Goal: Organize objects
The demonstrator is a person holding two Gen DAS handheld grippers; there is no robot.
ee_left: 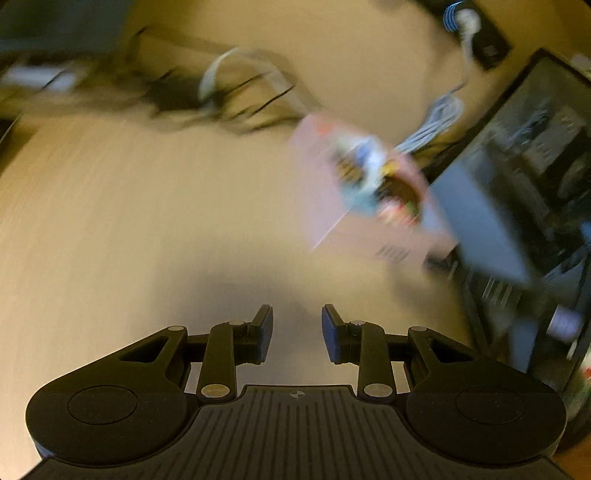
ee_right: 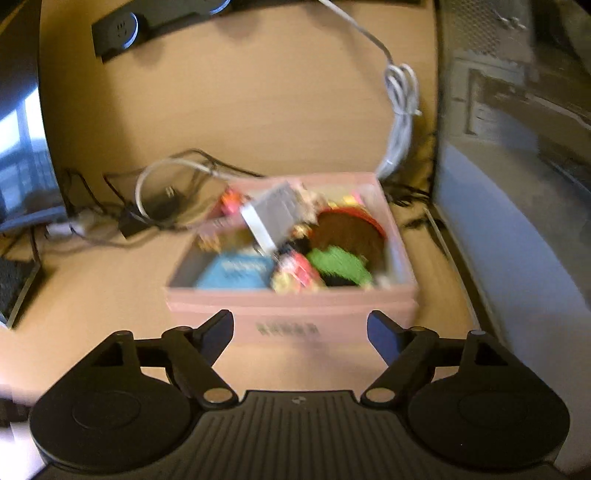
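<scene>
A pink open box (ee_right: 291, 314) stands on the wooden desk, filled with several small items: a blue packet (ee_right: 236, 273), a green item (ee_right: 338, 264), a round brown and red item (ee_right: 351, 230) and a grey-white box (ee_right: 273, 216) on top. My right gripper (ee_right: 300, 330) is open and empty, just in front of the box's near wall. In the left wrist view the same pink box (ee_left: 328, 206) is blurred, ahead to the right. My left gripper (ee_left: 297, 332) is open and empty above bare desk.
A computer tower (ee_right: 517, 184) stands right of the box. A bundled white cable (ee_right: 400, 110) lies behind it. Black cables and an adapter (ee_right: 133, 221) lie to the left. A power strip (ee_right: 122, 29) sits at the back. A monitor (ee_right: 22, 147) is at far left.
</scene>
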